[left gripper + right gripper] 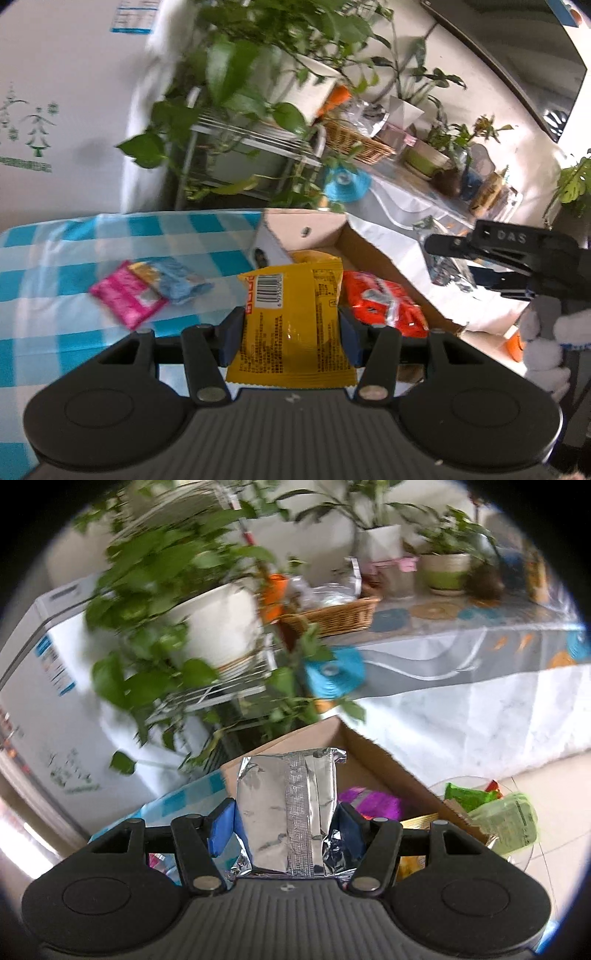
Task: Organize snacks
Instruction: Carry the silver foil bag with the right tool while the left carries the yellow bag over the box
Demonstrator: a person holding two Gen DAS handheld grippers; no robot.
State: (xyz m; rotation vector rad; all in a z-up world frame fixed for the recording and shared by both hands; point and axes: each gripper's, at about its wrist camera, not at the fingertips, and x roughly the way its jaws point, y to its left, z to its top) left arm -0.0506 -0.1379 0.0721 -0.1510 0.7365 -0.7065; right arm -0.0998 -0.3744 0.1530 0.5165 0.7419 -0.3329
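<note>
A: Obs. 1. Yellow snack packet (291, 325) sits upright between the blue pads (232, 334) of the left gripper (291, 334), barcode side facing the camera. Both pads press its edges; it is pinched and lifted clear of the checked tablecloth (74, 251).

B: Right side?

A: Right gripper (286, 825) pinches a silver foil packet (291, 812), seam facing the camera, pads against both edges. It hangs in front of the open cardboard box (373, 760).

B: Box contents?

A: Left wrist view: an orange-red packet (384, 304) lies inside, just right of the yellow one. Right wrist view: something purple (371, 801) inside; blurred, cannot identify.

B: Loose items?

A: Pink packet (127, 299) and light blue packet (181, 278) on the cloth left of the box, touching each other. Green packets (498, 816) right of the box.

B: Surroundings?

A: Potted plants (258, 62) and a wicker basket (356, 142) behind. A gloved hand (546, 354) shows at the right edge.
</note>
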